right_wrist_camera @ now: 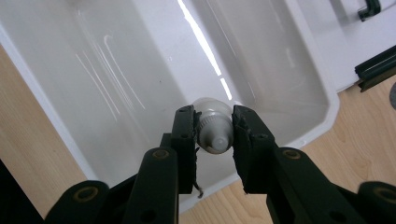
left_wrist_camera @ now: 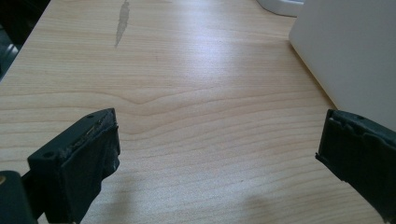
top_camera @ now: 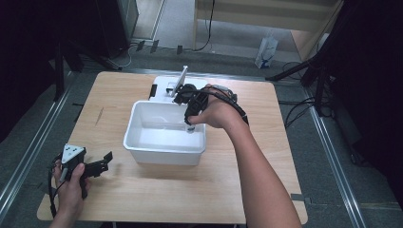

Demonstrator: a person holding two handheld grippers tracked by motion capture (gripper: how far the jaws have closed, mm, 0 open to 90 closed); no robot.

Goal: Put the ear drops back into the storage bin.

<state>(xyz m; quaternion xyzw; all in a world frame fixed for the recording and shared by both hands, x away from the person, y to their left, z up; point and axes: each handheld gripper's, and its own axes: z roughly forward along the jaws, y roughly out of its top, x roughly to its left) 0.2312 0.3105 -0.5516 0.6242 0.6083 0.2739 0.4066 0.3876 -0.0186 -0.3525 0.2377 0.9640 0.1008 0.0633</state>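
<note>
A white plastic bin [top_camera: 164, 151] stands in the middle of the wooden table [top_camera: 266, 180]. My right gripper [top_camera: 189, 124] reaches down into its right end, shut on a small light bulb [right_wrist_camera: 215, 137]. In the right gripper view the gripper [right_wrist_camera: 214, 116] clamps the bulb's grey base, and the rounded glass points toward the bin's glossy floor [right_wrist_camera: 116, 56]. My left gripper [top_camera: 105, 162] rests low at the table's front left, well apart from the bin. In the left gripper view it [left_wrist_camera: 217, 135] is open with bare wood between the jaws, and the bin's wall [left_wrist_camera: 350, 56] is at the right.
Behind the bin lies a flat white tray [top_camera: 164, 85] with a white upright piece [top_camera: 180, 80] and black fittings [right_wrist_camera: 373, 70]. A grey streak [top_camera: 99, 115] marks the wood left of the bin. A white bag [top_camera: 266, 52] stands on the floor beyond the table.
</note>
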